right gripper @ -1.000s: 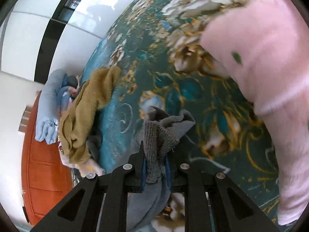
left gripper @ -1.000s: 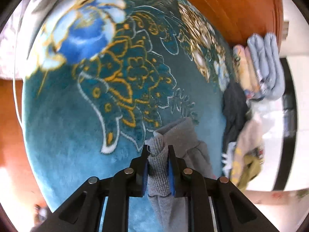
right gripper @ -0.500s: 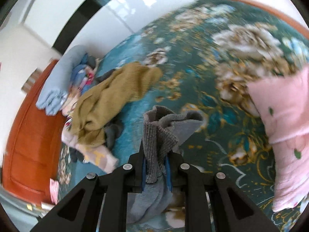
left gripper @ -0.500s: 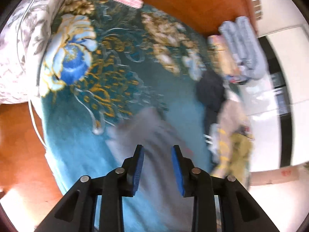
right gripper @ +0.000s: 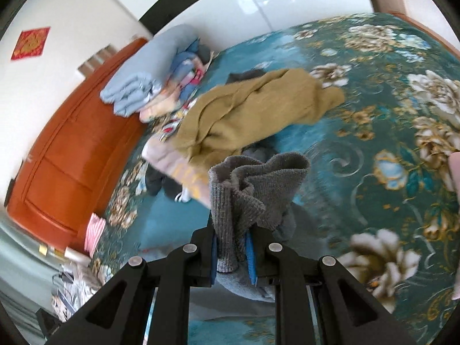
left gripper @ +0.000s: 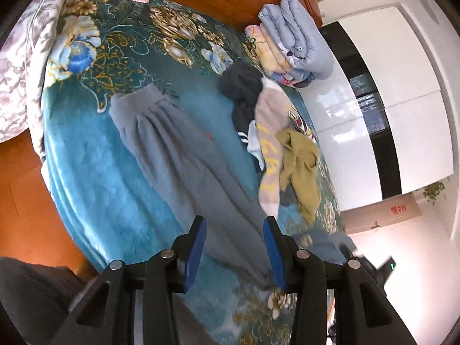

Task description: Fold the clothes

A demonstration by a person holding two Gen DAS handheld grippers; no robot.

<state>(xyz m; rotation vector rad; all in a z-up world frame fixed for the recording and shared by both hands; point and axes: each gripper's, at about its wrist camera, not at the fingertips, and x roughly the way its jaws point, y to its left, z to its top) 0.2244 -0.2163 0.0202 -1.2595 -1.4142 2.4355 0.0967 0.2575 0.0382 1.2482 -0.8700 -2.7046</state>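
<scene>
On the bed (left gripper: 95, 189), my left hand-held gripper (left gripper: 235, 247) has let go, jaws spread; the grey sweatpants (left gripper: 184, 155) now lie stretched out. My right hand-held gripper (right gripper: 232, 254) still pinches their ribbed cuff (right gripper: 247, 189), so folding can begin

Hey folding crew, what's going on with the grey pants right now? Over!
Left gripper open, empty, above the grey pants. Right gripper shut on their ribbed cuff. Pants stretched along the bed. Clothes pile beside, not blocking.

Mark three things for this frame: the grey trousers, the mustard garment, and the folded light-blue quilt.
grey trousers (left gripper: 184, 155): left wrist view, middle of the leg spread on the bed.
mustard garment (right gripper: 253, 115): right wrist view, centre of the crumpled fabric.
light-blue quilt (left gripper: 302, 34): left wrist view, top fold of the stack.
</scene>
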